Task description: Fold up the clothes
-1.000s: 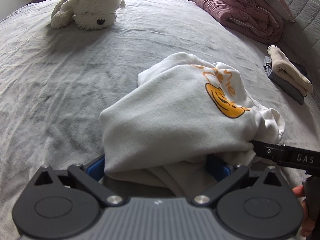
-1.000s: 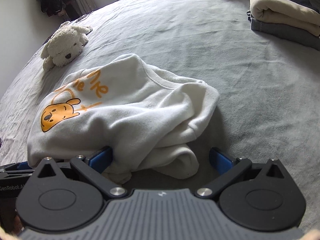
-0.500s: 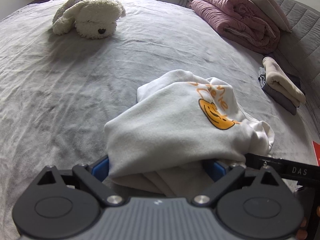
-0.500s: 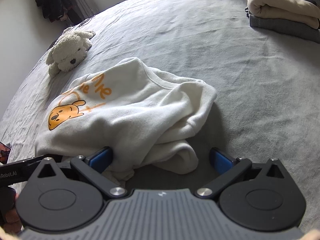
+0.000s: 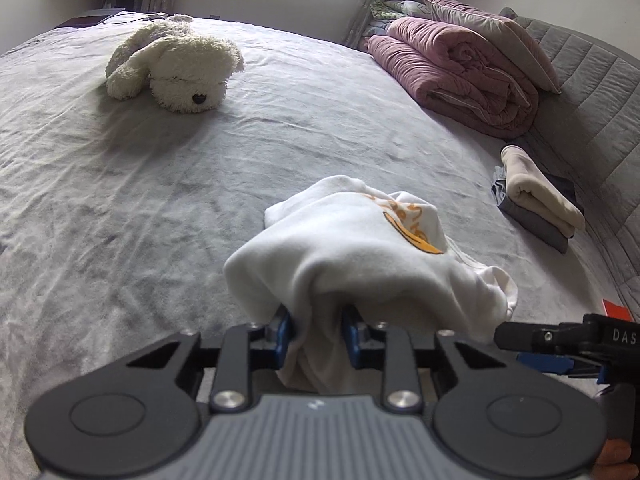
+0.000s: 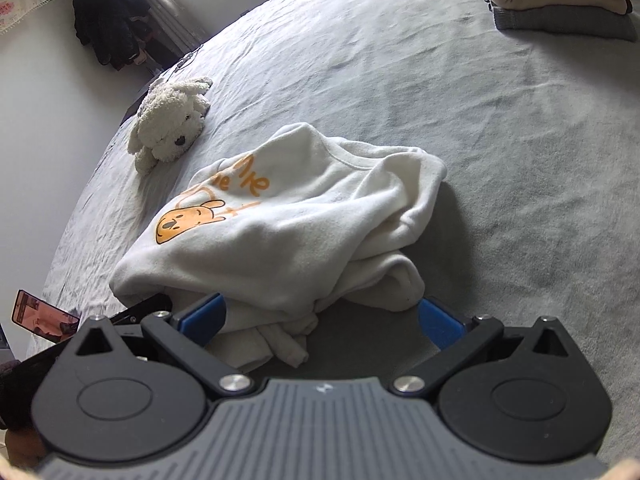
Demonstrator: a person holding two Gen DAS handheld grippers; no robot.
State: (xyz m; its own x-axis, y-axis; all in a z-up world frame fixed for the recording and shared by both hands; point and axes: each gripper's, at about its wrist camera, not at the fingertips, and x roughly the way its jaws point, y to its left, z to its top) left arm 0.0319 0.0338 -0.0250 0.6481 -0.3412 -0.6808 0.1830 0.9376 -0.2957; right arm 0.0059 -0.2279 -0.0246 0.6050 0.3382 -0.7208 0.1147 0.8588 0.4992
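Observation:
A crumpled white sweatshirt [image 5: 360,256] with an orange cartoon print lies on the grey bed [image 5: 120,200]. My left gripper [image 5: 317,330] is shut on its near hem, with cloth bunched between the blue pads. In the right wrist view the sweatshirt [image 6: 288,232] lies just ahead of my right gripper [image 6: 320,320], which is open with its blue pads wide apart; the near edge of the cloth lies between them. The right gripper's finger [image 5: 560,336] shows at the lower right of the left wrist view.
A white plush dog [image 5: 176,68] lies at the far left of the bed. A pink duvet [image 5: 456,76] and a pillow sit at the headboard. A folded cream and grey pile [image 5: 536,200] lies at the right. A phone [image 6: 40,316] is at the bed's left edge.
My left gripper has shut on the sweatshirt's hem and lifted it, bunching the cloth. The right gripper stays open in nearly the same place.

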